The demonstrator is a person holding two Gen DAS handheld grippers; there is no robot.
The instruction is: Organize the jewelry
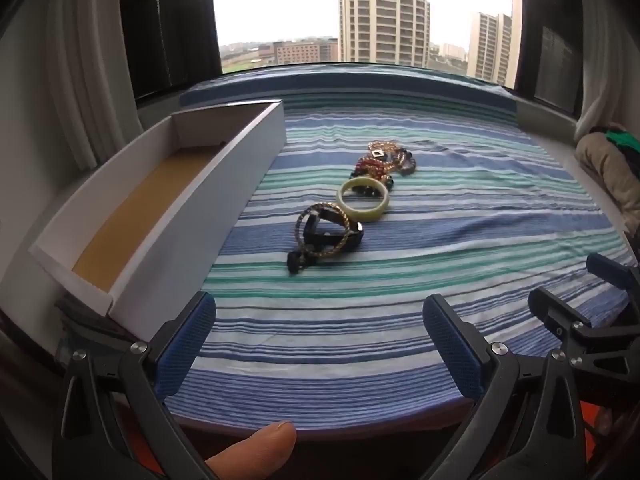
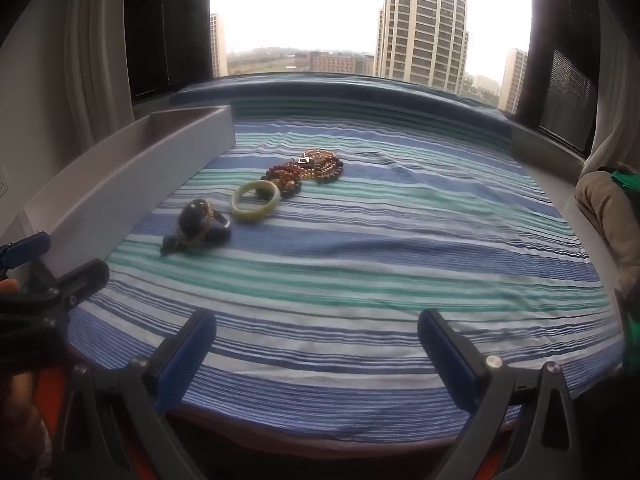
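Jade bangle (image 1: 363,200) lies well beyond left tool (image 1: 320,344)

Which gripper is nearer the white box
Left. The left gripper hangs open right beside the white box; the right gripper hangs open farther to its right.

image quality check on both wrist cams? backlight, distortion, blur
Left wrist: window sky blown out, strong fisheye bowing of the white box, pale bangle fairly sharp. Right wrist: same backlight, box in grey shade, dark bracelets muddy, left edge blurred. Both grippers open, in focus.
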